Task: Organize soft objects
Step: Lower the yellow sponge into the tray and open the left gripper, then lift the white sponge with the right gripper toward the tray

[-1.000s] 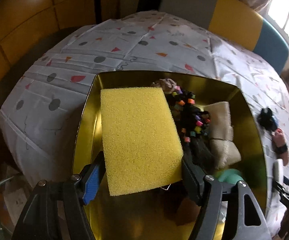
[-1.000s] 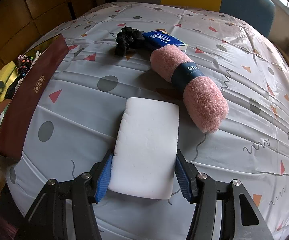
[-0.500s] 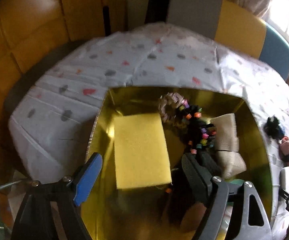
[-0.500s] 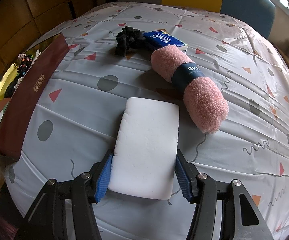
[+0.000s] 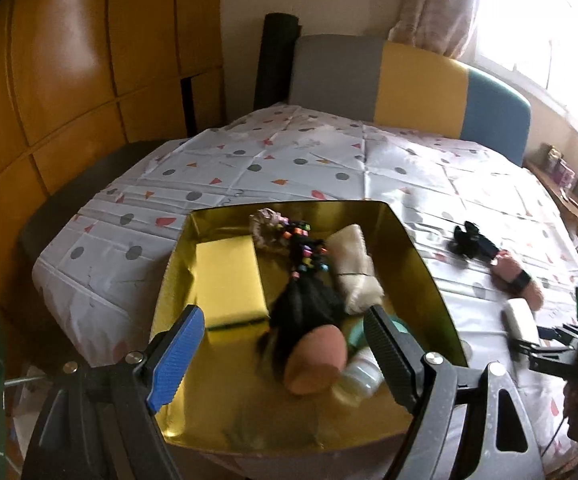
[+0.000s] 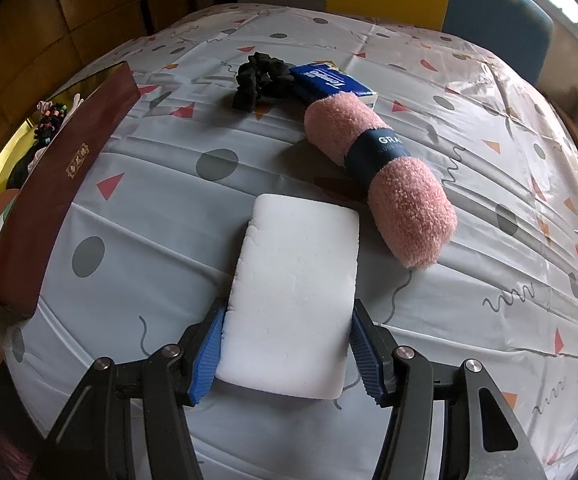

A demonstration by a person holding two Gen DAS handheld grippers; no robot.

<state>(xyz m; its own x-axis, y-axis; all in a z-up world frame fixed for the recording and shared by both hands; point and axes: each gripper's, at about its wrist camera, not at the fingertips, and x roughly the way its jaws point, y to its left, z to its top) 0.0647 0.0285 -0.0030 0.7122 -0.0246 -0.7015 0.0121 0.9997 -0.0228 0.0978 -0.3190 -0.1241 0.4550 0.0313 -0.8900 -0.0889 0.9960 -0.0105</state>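
Gold box (image 5: 429, 276) at my 9 o'clock, yellow sponge (image 5: 229, 278) inside | white sponge (image 6: 293, 300) on table, long way pointing 12 o'clock | my right gripper (image 6: 289, 350) squeezes its near end | left gripper (image 5: 285, 356) wide open, holding nothing, above box.

Daylight pours from the window (image 5: 537, 28), blown out white. Fisheye bending darkens the edges, and the gold tray (image 5: 429, 280) glares, slightly blurred.

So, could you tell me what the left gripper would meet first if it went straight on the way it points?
Probably the black hair bundle in the gold tray, though depth is unclear; the left gripper is open.
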